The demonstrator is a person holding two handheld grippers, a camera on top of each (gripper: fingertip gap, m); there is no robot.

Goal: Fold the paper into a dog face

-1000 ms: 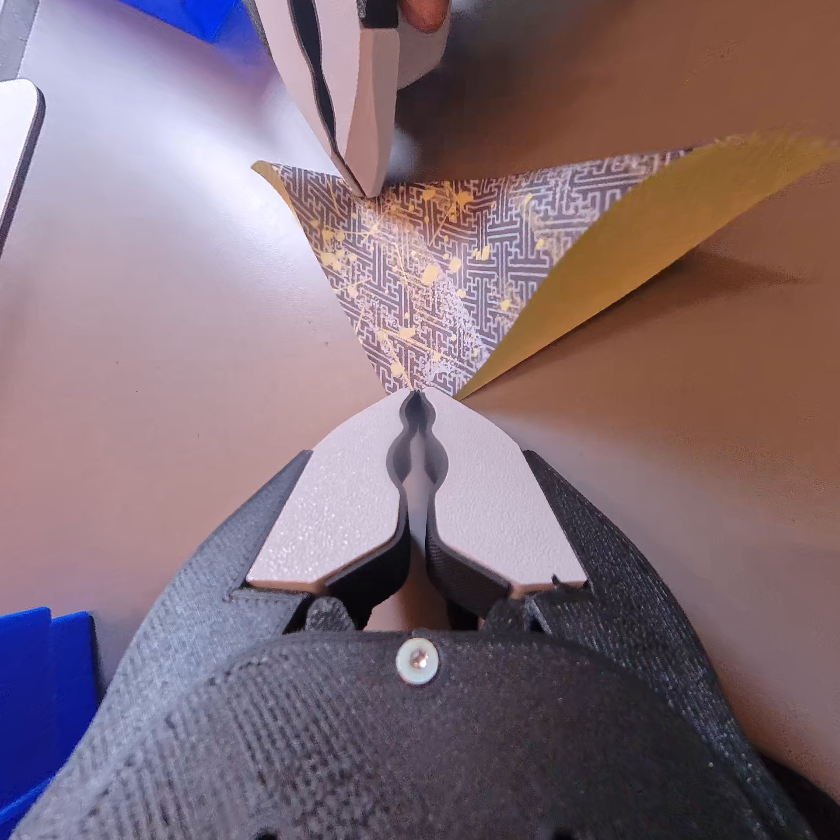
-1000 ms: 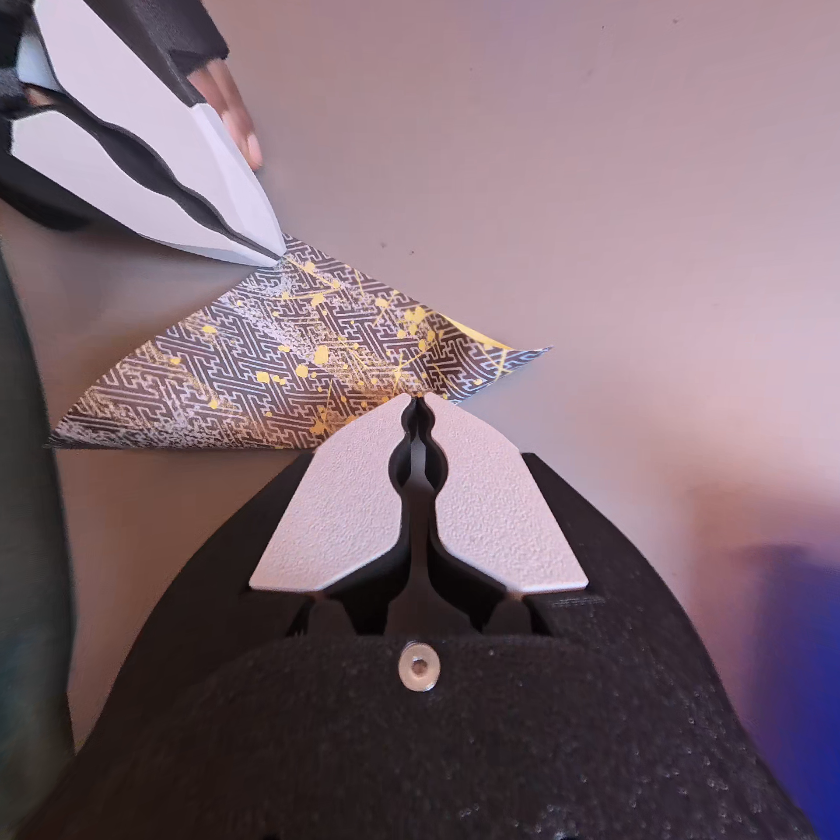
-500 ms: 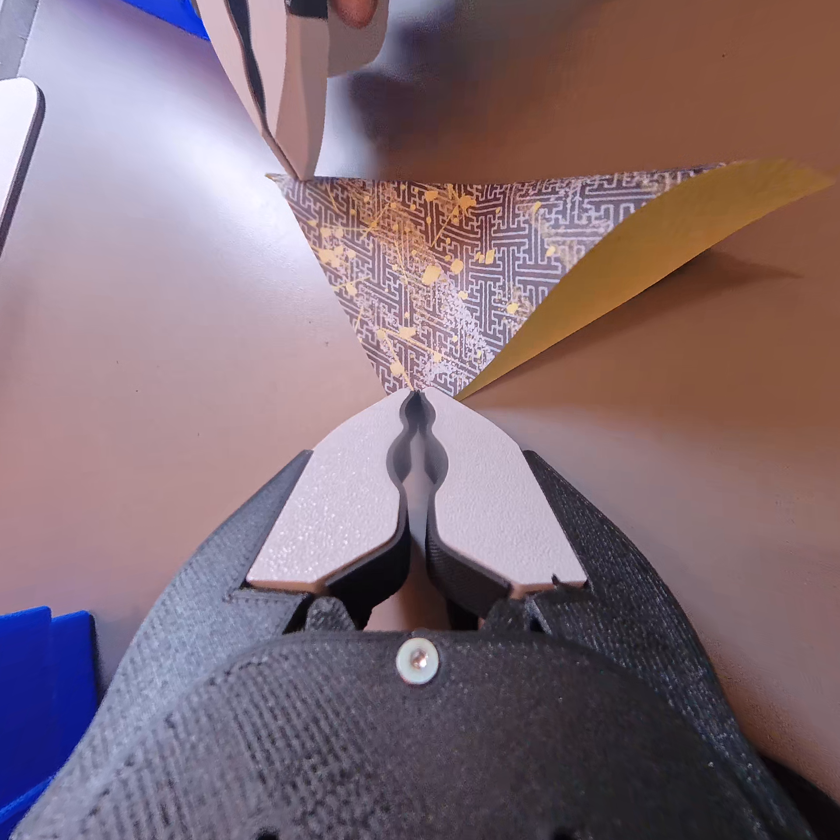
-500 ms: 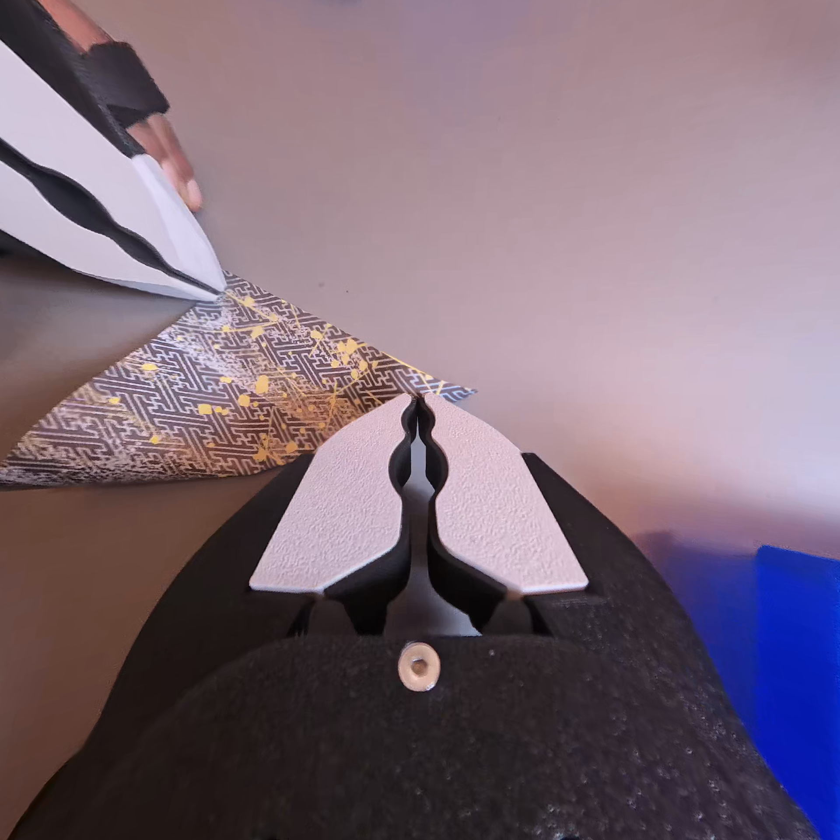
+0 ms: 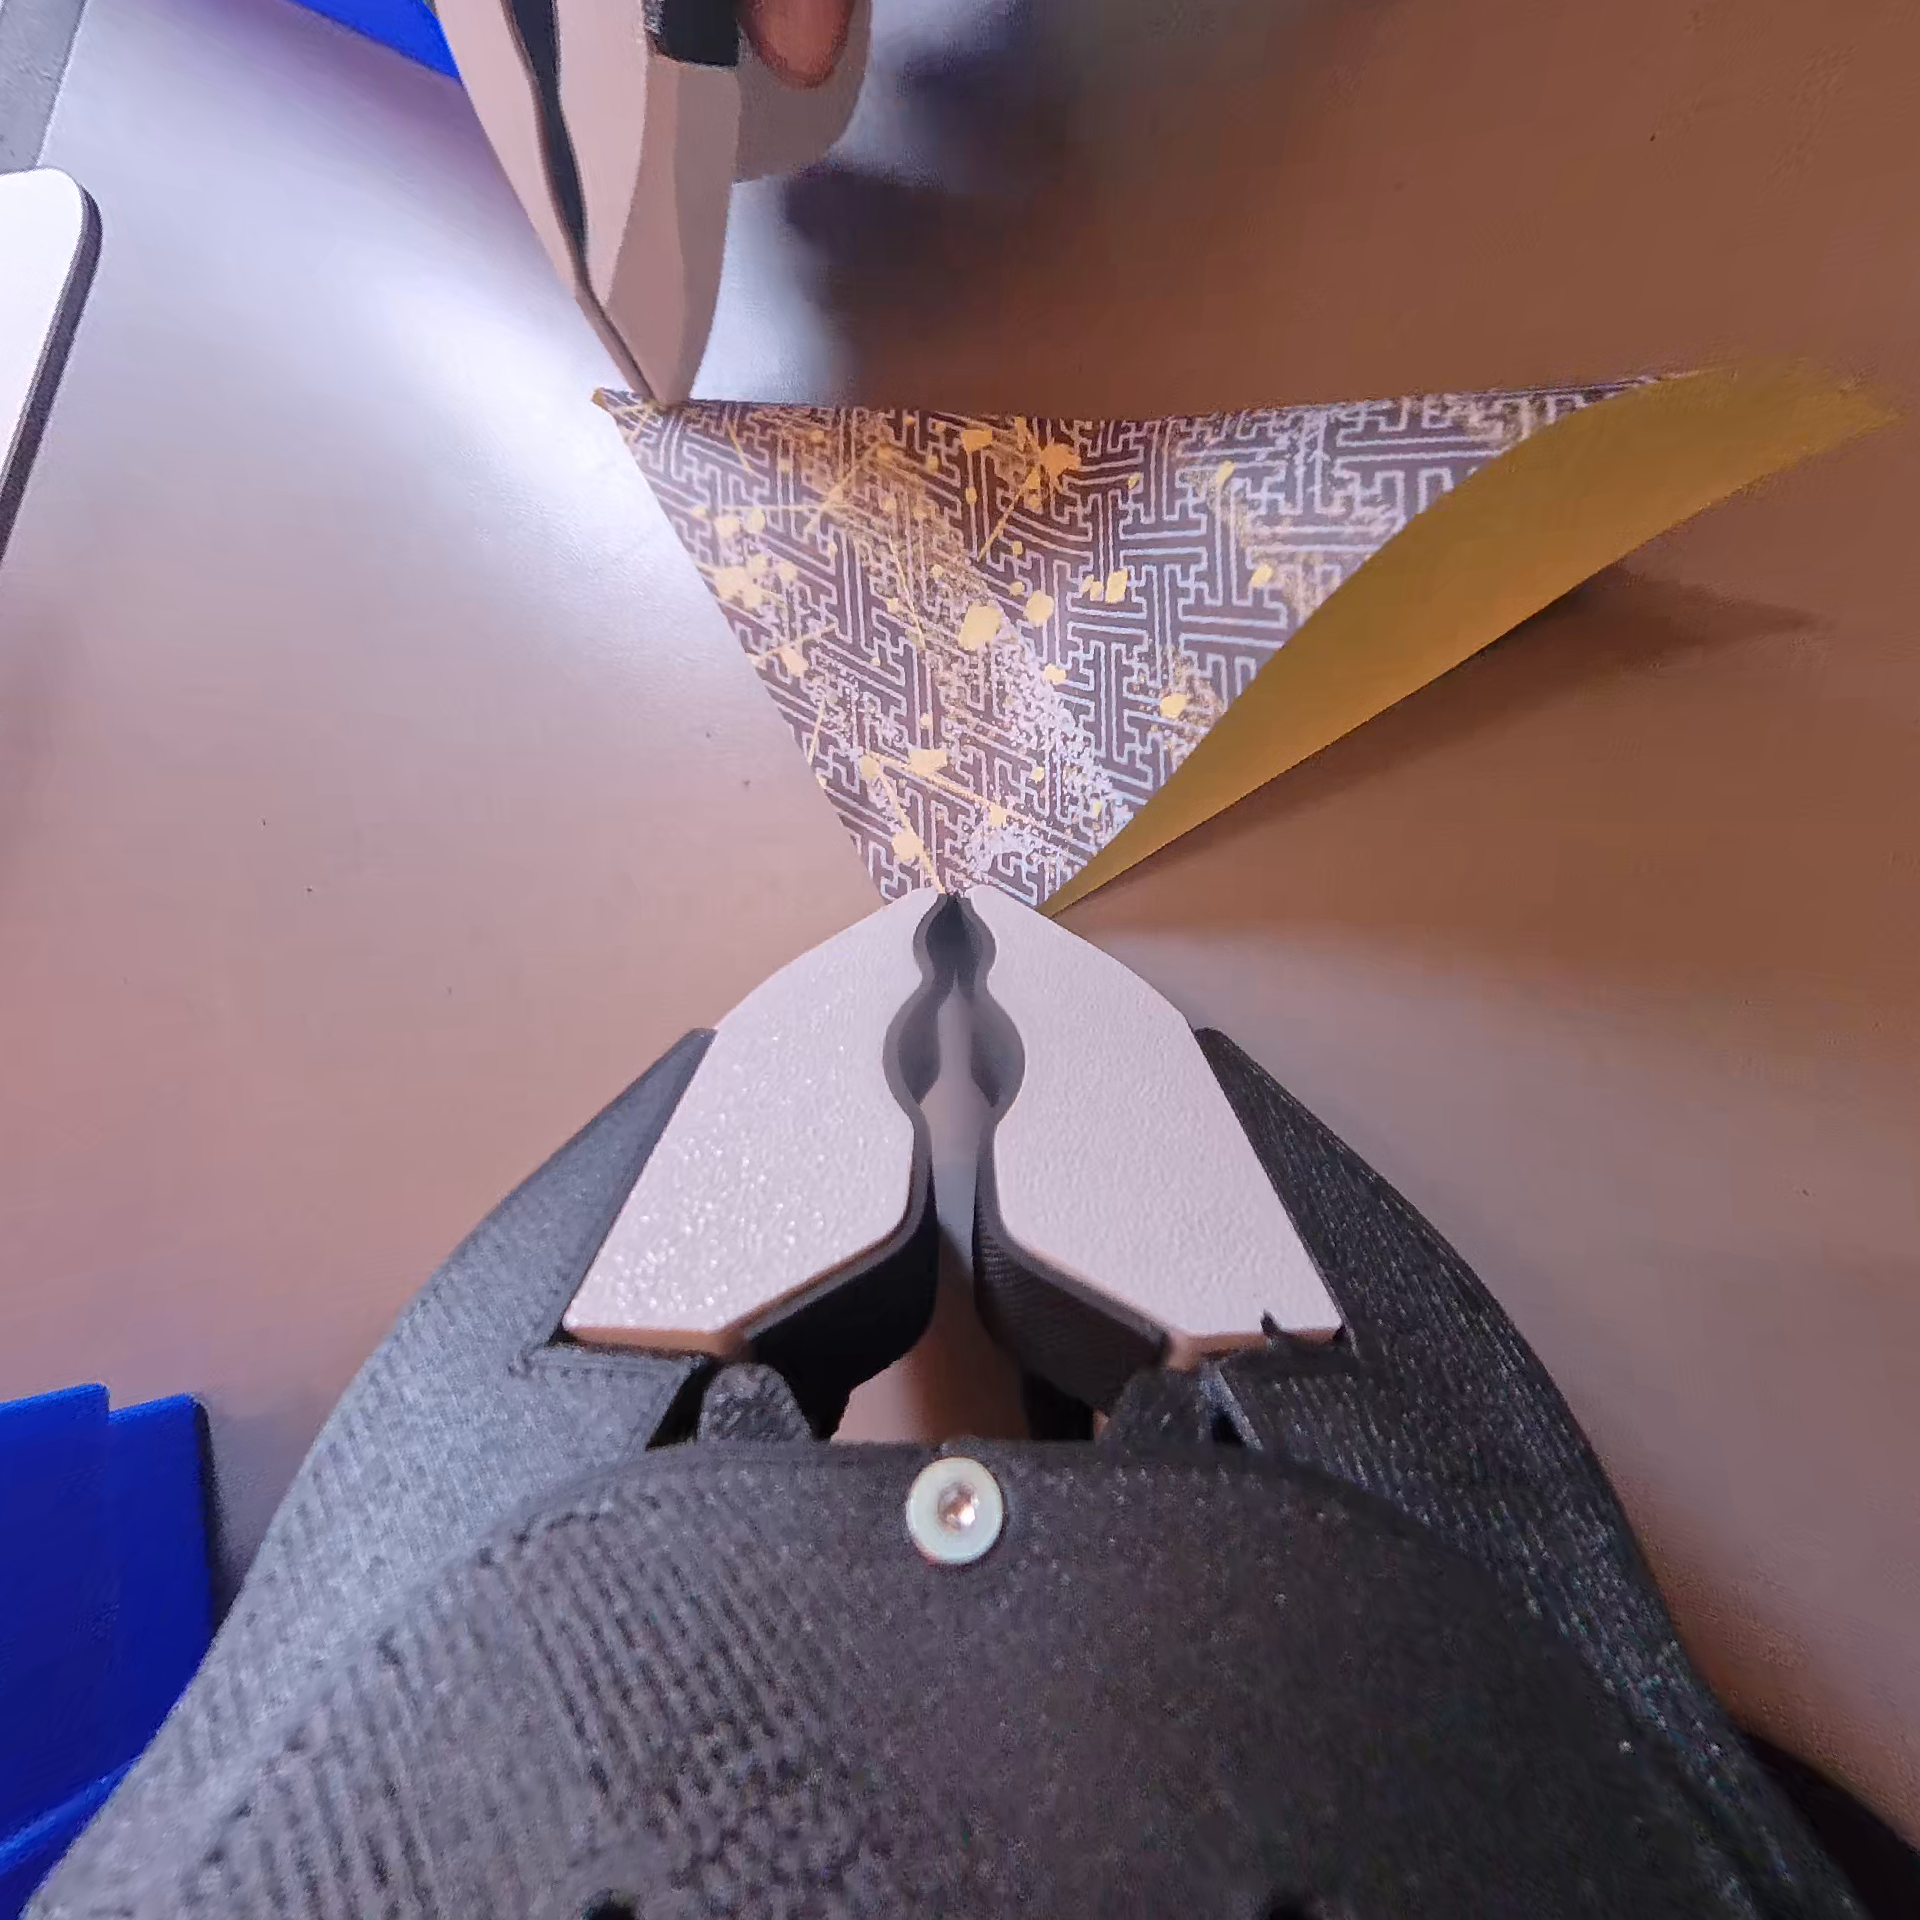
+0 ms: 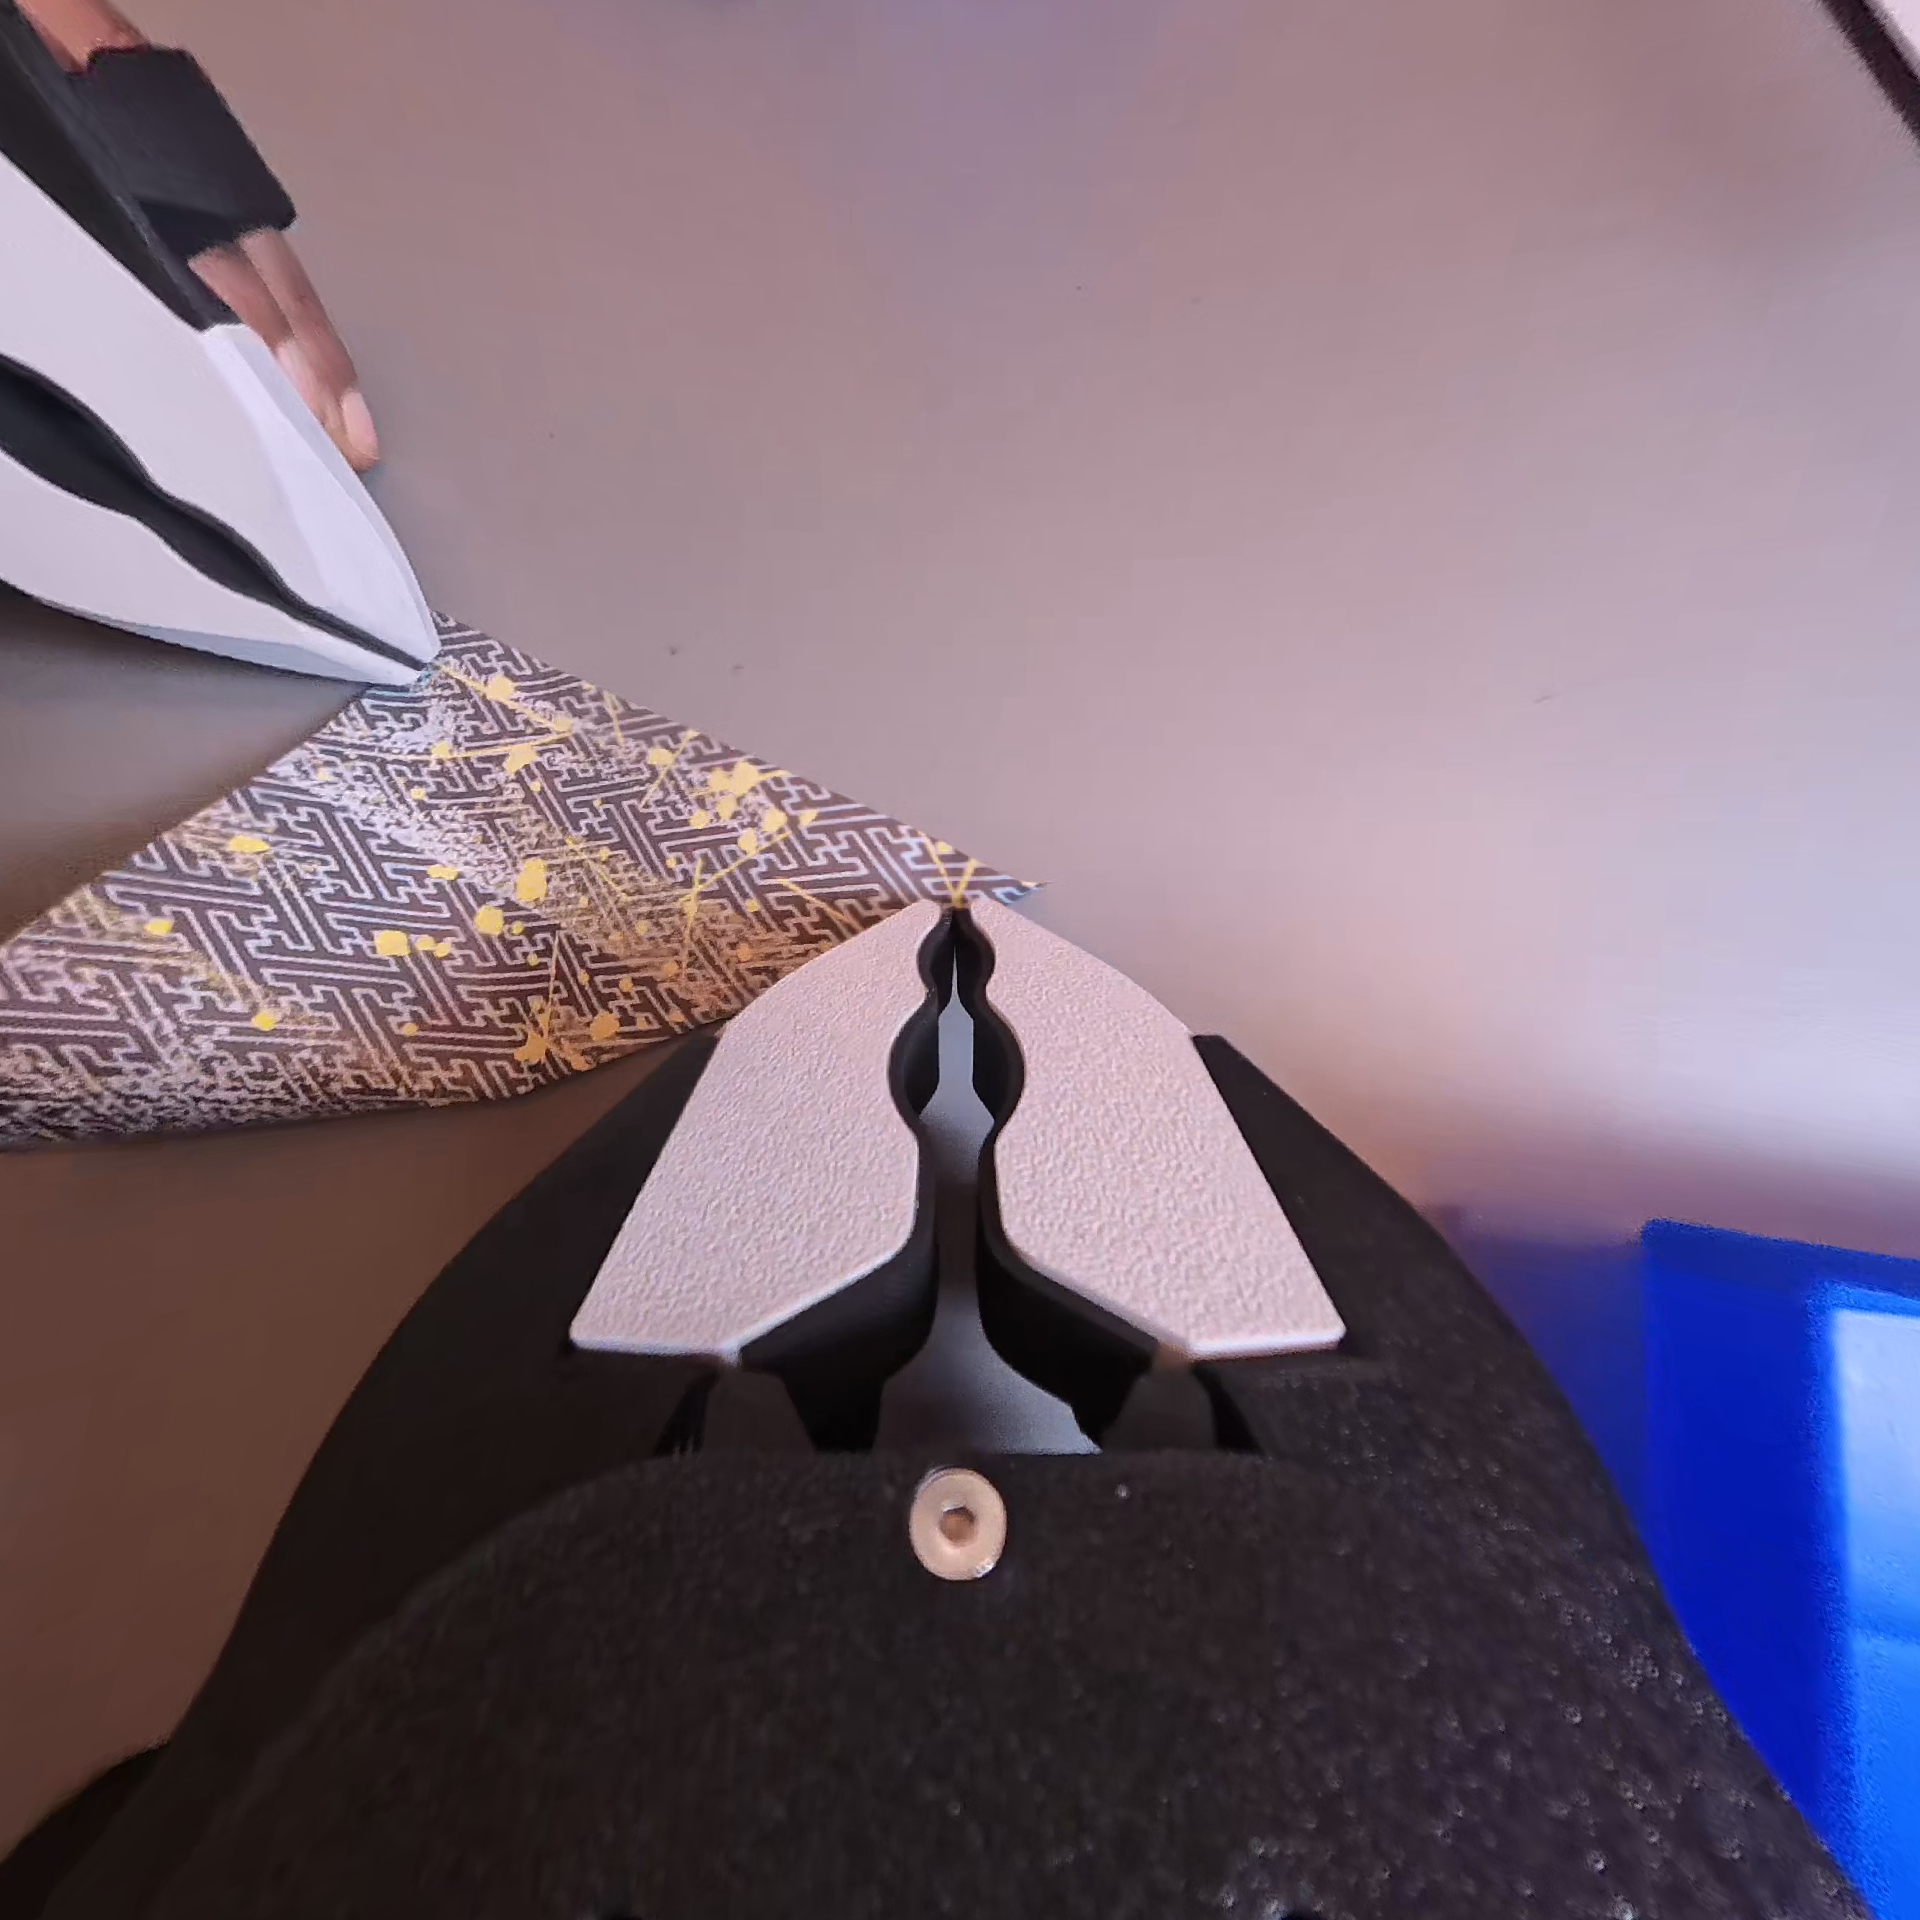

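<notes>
A smooth grey-brown table (image 5: pixel 312 831) is shown under warm and violet light, bare apart from one folded sheet. A blue container (image 5: pixel 94 1558) is seen at 8 o'clock in the left wrist view, and a blue bin (image 6: pixel 1808 1455) at 4 o'clock in the right wrist view; what either holds cannot be told. A pale rounded slab (image 5: pixel 36 332) is cut off at 10 o'clock.

The paper (image 5: pixel 966 644), a dark triangle printed with a white maze pattern and gold splashes, is laid flat on the table, its plain yellow underside (image 5: pixel 1455 623) lifted toward 2 o'clock. Its near point is met by the left gripper (image 5: pixel 951 902), whose pale fingers are pressed together at the tips; whether the paper is pinched or only pressed cannot be told. The corner at 11 o'clock is touched by the right gripper (image 5: pixel 649 384), its fingers likewise closed. In the right wrist view, bare fingers of the person's hand (image 6: pixel 301 353) are seen behind the left gripper.
</notes>
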